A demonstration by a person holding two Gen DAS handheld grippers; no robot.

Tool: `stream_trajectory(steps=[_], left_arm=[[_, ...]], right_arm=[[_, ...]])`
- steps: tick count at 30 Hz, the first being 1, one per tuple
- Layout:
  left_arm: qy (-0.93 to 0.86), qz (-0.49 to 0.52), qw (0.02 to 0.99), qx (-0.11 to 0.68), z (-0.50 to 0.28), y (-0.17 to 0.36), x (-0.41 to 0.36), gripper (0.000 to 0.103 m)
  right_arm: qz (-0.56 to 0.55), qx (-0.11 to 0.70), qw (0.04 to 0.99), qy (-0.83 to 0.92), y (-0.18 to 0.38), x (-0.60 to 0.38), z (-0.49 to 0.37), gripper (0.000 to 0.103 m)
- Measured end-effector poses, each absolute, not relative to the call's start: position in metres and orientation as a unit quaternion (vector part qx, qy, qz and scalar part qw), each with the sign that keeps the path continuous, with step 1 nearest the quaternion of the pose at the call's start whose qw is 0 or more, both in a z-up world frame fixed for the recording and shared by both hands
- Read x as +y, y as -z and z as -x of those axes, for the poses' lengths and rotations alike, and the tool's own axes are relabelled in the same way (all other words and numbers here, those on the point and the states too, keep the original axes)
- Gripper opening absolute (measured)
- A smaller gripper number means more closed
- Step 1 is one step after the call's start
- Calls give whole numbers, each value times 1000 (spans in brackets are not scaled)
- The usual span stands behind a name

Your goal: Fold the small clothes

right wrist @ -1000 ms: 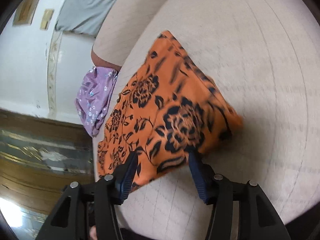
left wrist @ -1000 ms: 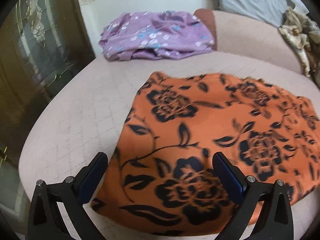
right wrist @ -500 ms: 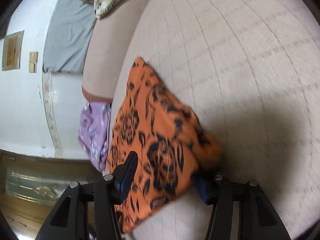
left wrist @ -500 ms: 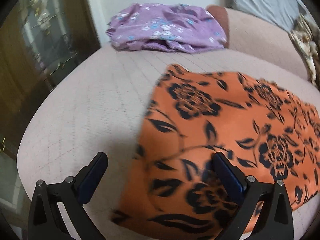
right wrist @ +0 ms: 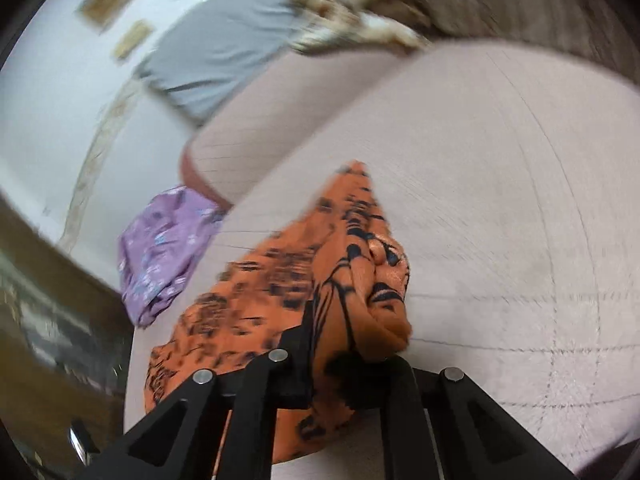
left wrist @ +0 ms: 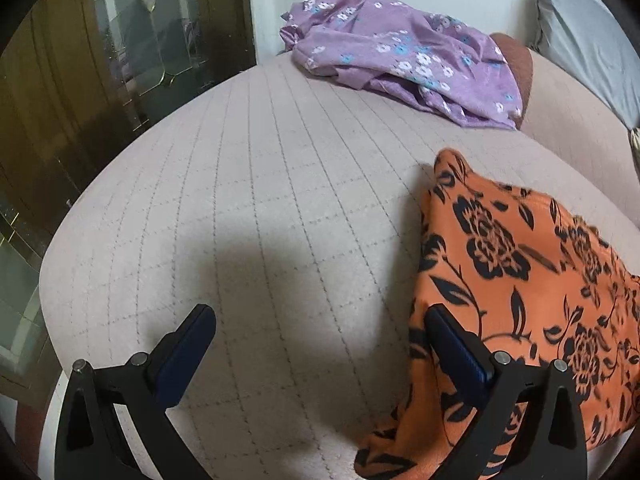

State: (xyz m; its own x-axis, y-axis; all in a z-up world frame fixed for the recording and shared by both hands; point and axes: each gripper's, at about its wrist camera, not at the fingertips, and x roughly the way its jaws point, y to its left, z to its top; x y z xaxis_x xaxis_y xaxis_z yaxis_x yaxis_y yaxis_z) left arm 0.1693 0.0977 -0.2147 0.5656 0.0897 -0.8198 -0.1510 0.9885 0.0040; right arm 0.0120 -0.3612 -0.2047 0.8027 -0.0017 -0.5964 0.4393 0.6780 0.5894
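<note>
Quilted beige sofa cushion (left wrist: pixel 280 220) carries our orange floral cloth (left wrist: pixel 520 280) at lower right of the left view; our right hand-held gripper (right wrist: pixel 352 344) pinches its bunched edge, our left hand-held gripper (left wrist: pixel 320 344) gapes wide, holding nothing; we risk the bunch slipping, or dragging the fold crooked, since only one corner is held.

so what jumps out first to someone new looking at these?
The orange cloth with black flowers: the right tool is shut on a bunched fold of it near the front edge of the pale quilted cushion. Next, the left tool hangs open, its right finger against the cloth's edge. At the back lies a crumpled purple floral garment.
</note>
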Motion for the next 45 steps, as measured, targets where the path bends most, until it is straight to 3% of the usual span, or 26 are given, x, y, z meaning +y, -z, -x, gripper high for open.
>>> stream_trajectory(steps=[5, 9, 20, 22, 25, 27, 28, 29, 34, 36, 38, 40, 45], left_arm=[[-97, 74, 880, 459, -177, 205, 123, 103], [-127, 83, 878, 454, -177, 202, 140, 103], [-174, 128, 856, 470, -175, 207, 193, 103], [-176, 134, 854, 470, -174, 208, 197, 103], [-177, 135, 855, 468, -174, 208, 200, 103], [-171, 134, 860, 463, -172, 206, 197, 103], [-169, 132, 862, 460, -172, 204, 196, 103], [-164, 130, 866, 455, -172, 202, 195, 103], [-117, 123, 893, 417, -164, 186, 176, 103], [-87, 110, 908, 394, -158, 177, 162, 103], [-53, 100, 919, 377, -152, 170, 146, 103], [-16, 97, 925, 367, -148, 167, 130, 103], [-11, -7, 925, 380, -152, 180, 75, 103]], right_arm=[[-294, 284, 910, 62, 140, -290, -31, 10], [-268, 297, 916, -2, 119, -226, -53, 9], [-241, 432, 858, -136, 184, -61, -107, 10], [-225, 474, 843, -118, 207, -45, -113, 17], [-214, 476, 841, -142, 217, -42, -112, 28], [-221, 470, 834, -184, 215, -46, -108, 48], [-240, 473, 820, -216, 215, -49, -108, 72], [-263, 469, 805, -251, 212, -51, -107, 80], [-251, 432, 819, -282, 194, -84, -77, 79], [-256, 408, 839, -252, 187, -113, -66, 70], [-262, 393, 857, -207, 184, -144, -61, 49], [-255, 386, 874, -152, 184, -169, -62, 38], [-266, 417, 861, -116, 208, -189, -83, 38]])
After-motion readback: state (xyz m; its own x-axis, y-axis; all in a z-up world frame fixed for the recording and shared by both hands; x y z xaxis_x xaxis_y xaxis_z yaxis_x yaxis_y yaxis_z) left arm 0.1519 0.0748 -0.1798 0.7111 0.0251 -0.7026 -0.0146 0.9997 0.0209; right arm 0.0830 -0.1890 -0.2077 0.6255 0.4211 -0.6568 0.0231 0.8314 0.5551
